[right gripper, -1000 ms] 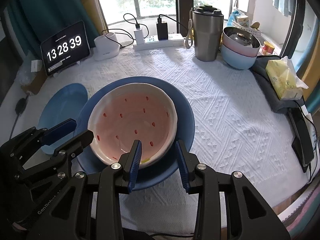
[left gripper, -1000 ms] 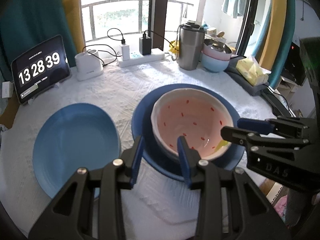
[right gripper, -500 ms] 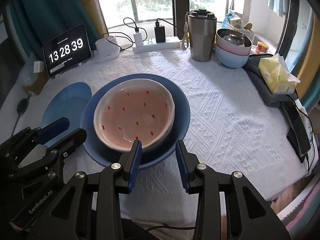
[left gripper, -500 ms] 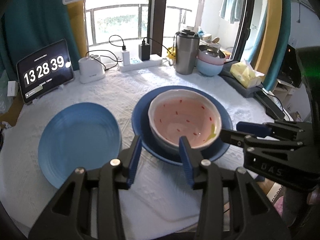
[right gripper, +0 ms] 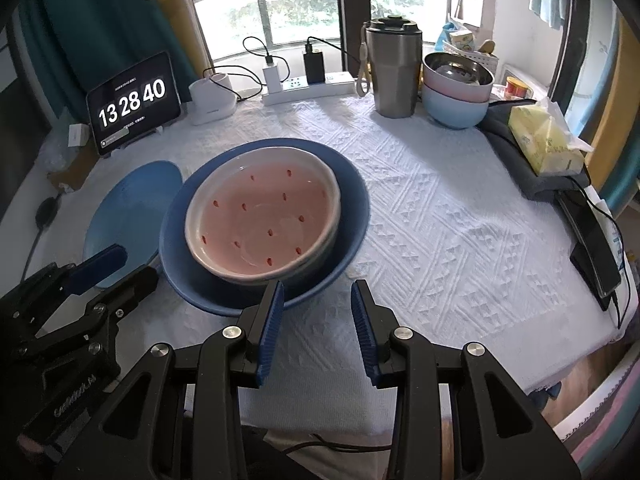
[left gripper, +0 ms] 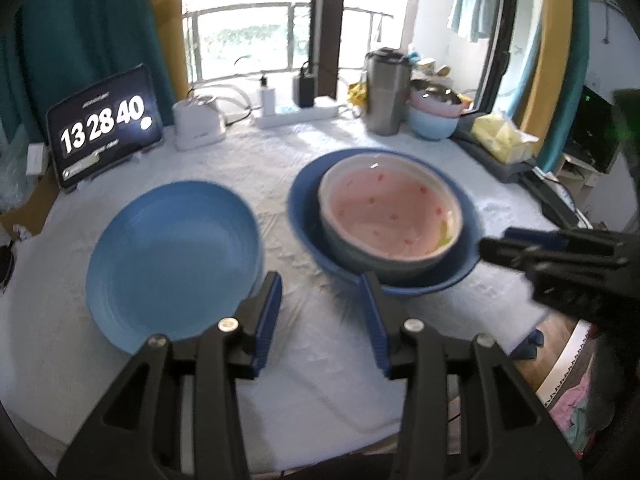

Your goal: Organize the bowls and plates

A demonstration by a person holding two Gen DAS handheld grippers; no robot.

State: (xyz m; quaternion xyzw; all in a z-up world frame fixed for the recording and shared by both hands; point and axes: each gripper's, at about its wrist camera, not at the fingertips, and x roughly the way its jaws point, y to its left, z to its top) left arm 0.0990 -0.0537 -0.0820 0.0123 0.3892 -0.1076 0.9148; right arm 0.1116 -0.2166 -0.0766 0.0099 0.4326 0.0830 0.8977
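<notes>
The right tool (right gripper: 316,300) hangs with fingers spread wide and nothing between them, just short of the dark blue plate (right gripper: 352,200). The left tool (left gripper: 320,292) is likewise spread and empty. The pink bowl (right gripper: 264,212) sits in that plate on the table (right gripper: 440,220); a light blue plate (left gripper: 168,256) lies just beside.

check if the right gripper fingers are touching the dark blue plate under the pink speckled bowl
Apart. The right wrist view shows the right gripper open just short of the dark blue plate's near rim, with white tablecloth between the fingers.
</notes>
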